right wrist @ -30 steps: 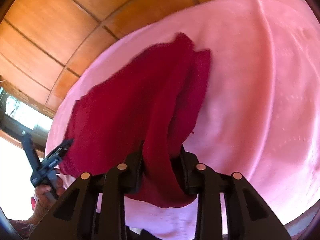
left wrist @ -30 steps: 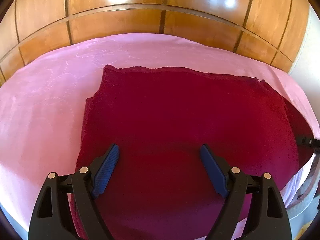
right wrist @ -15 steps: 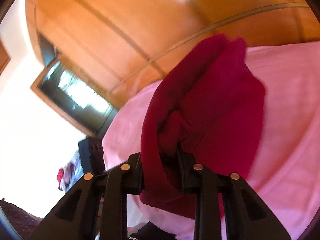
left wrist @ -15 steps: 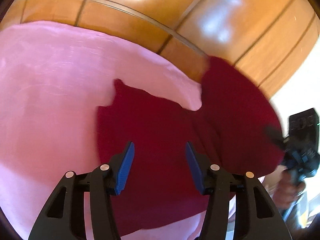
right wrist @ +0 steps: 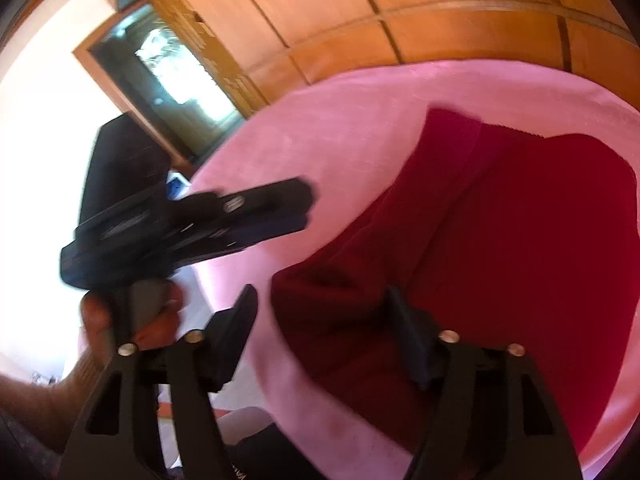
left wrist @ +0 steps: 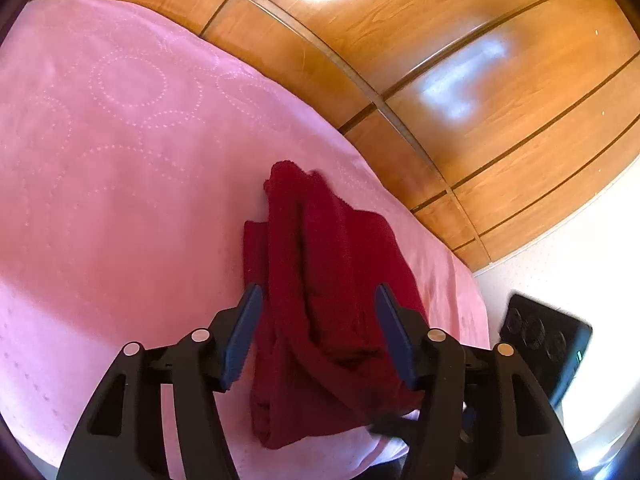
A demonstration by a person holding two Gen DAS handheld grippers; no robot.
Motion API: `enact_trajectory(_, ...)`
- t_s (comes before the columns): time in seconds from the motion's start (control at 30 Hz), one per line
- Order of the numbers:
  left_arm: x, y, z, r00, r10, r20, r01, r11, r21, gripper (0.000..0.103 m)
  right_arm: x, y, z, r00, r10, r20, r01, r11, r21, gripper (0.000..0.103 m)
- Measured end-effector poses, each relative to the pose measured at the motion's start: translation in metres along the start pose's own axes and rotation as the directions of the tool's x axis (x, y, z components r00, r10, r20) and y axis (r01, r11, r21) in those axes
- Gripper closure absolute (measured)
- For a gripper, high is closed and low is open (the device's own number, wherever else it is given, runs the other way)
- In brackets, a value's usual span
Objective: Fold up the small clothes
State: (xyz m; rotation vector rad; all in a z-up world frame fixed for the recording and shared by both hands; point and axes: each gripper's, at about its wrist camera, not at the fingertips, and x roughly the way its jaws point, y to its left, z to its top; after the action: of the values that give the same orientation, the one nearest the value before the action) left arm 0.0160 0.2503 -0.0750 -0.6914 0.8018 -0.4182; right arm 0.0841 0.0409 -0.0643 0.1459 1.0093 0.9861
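Observation:
A dark red cloth [left wrist: 336, 280] lies folded over itself in a long bundle on the pink bedsheet [left wrist: 120, 160]. My left gripper [left wrist: 318, 320] is open, its blue-padded fingers either side of the bundle's near end, not closed on it. In the right wrist view the same cloth [right wrist: 520, 240] lies folded on the sheet [right wrist: 340, 120]. My right gripper [right wrist: 324, 320] is open over the cloth's near corner, holding nothing. The left gripper [right wrist: 180, 232] shows there too, blurred, held in a hand at the left.
A wooden panelled wall [left wrist: 440, 60] runs behind the bed. The bed's edge falls away at the right beside a white wall [left wrist: 580, 260]. A dark window or cabinet [right wrist: 168, 68] stands at the far left in the right wrist view.
My right gripper was shut on the red cloth and carrying it over; now it is open and the cloth lies folded. My left gripper swung right and sits over the bundle's end.

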Motion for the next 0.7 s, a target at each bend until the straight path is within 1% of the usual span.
enact_trajectory(0.07, 0.003, -0.003, 0.004, 1.000, -0.010, -0.011, 0.010, 1.000, -0.010, 0.046, -0.017, -0.002, -0.007, 1.000, 0.016, 0.022, -0.016, 1.000, 0.013, 0.030)
enact_trajectory(0.1, 0.006, -0.006, 0.007, 1.000, -0.011, -0.020, 0.011, 1.000, -0.010, 0.046, -0.029, -0.005, -0.014, 0.999, 0.002, 0.038, -0.003, 1.000, 0.017, 0.029)
enact_trajectory(0.17, 0.012, -0.011, 0.010, 0.999, -0.015, -0.050, 0.015, 1.000, -0.003, 0.046, -0.050, -0.012, -0.024, 0.998, -0.041, 0.057, 0.039, 0.999, 0.028, 0.028)
enact_trajectory(0.23, 0.022, -0.017, 0.011, 0.995, -0.027, -0.097, 0.027, 1.000, -0.002, 0.044, -0.074, -0.022, -0.042, 0.990, -0.122, 0.071, 0.120, 0.992, 0.036, 0.028)
enact_trajectory(0.27, 0.026, -0.019, 0.011, 0.992, -0.038, -0.120, 0.038, 0.999, -0.003, 0.038, -0.082, -0.022, -0.052, 0.983, -0.166, 0.074, 0.164, 0.986, 0.032, 0.028)
enact_trajectory(0.3, 0.030, -0.022, 0.010, 0.989, -0.041, -0.142, 0.041, 0.999, -0.004, 0.036, -0.089, -0.022, -0.059, 0.973, -0.219, 0.072, 0.217, 0.976, 0.025, 0.028)
enact_trajectory(0.37, 0.036, -0.026, 0.007, 0.985, -0.026, -0.173, 0.029, 1.000, 0.012, 0.035, -0.093, -0.024, -0.073, 0.949, -0.310, 0.060, 0.310, 0.951, 0.010, 0.027)
enact_trajectory(0.43, 0.045, -0.030, 0.004, 0.980, 0.019, -0.197, -0.013, 0.999, 0.035, 0.035, -0.095, -0.032, -0.088, 0.941, -0.336, 0.047, 0.335, 0.942, 0.033, 0.029)
enact_trajectory(0.47, 0.048, -0.029, 0.003, 0.978, 0.028, -0.205, -0.021, 0.999, 0.036, 0.035, -0.095, -0.036, -0.091, 0.937, -0.346, 0.042, 0.345, 0.938, 0.036, 0.032)
enact_trajectory(0.5, 0.051, -0.030, 0.001, 0.976, 0.038, -0.213, -0.029, 0.998, 0.047, 0.036, -0.087, -0.036, -0.090, 0.928, -0.372, 0.039, 0.371, 0.928, 0.029, 0.035)
enact_trajectory(0.53, 0.052, -0.029, 0.000, 0.976, 0.048, -0.211, -0.037, 0.998, 0.057, 0.044, -0.080, -0.034, -0.092, 0.916, -0.400, 0.038, 0.400, 0.916, 0.011, 0.037)
enact_trajectory(0.57, 0.053, -0.030, -0.001, 0.976, 0.076, -0.204, -0.062, 0.996, 0.071, 0.057, -0.073, -0.035, -0.092, 0.908, -0.417, 0.038, 0.417, 0.909, -0.001, 0.041)
enact_trajectory(0.6, 0.055, -0.029, -0.002, 0.974, 0.094, -0.205, -0.080, 0.994, 0.077, 0.063, -0.066, -0.036, -0.092, 0.901, -0.432, 0.041, 0.432, 0.902, -0.007, 0.046)
enact_trajectory(0.63, 0.056, -0.027, -0.003, 0.974, 0.098, -0.205, -0.084, 0.994, 0.075, 0.074, -0.064, -0.038, -0.093, 0.893, -0.448, 0.046, 0.449, 0.894, -0.009, 0.051)
enact_trajectory(0.67, 0.053, -0.027, -0.003, 0.976, 0.097, -0.196, -0.084, 0.994, 0.074, 0.079, -0.062, -0.040, -0.094, 0.880, -0.473, 0.052, 0.474, 0.880, -0.011, 0.065)
enact_trajectory(0.7, 0.050, -0.027, -0.004, 0.979, 0.094, -0.182, -0.081, 0.994, 0.077, 0.081, -0.064, -0.043, -0.092, 0.877, -0.478, 0.053, 0.478, 0.878, 0.000, 0.077)
